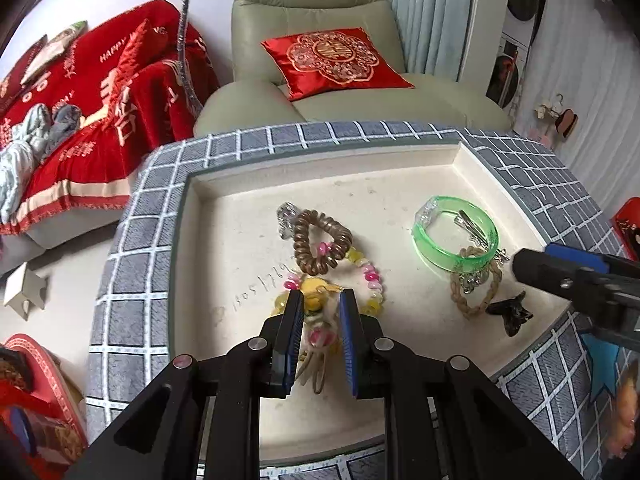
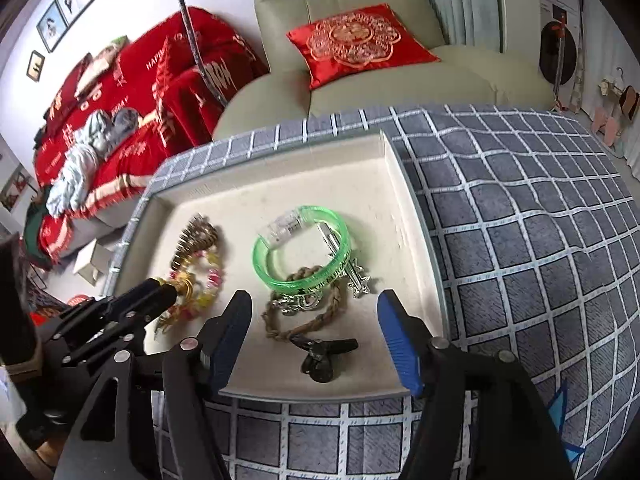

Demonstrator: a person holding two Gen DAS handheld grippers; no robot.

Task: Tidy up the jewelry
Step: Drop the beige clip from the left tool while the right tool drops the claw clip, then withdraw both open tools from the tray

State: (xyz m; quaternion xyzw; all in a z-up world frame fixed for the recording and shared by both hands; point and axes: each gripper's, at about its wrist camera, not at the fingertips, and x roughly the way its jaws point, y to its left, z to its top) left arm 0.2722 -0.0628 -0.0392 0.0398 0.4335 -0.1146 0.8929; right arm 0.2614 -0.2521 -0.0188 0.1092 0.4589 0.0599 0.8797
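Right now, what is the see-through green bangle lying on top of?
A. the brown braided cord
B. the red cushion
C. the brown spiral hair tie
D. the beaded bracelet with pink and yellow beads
A: in the tray, the near edge of the green bangle overlaps the brown braided cord and a silver piece beside it.

Daylight, soft and even, brighter at the curtain [image 1: 424, 20] top right. Shadows in the tray [image 1: 240, 216] faint. Strong fisheye bending; checked cloth [image 2: 520, 240] lines bow, corners go black. Centre sharp; slight blur at the edges and the far bedspread [image 2: 132, 92].
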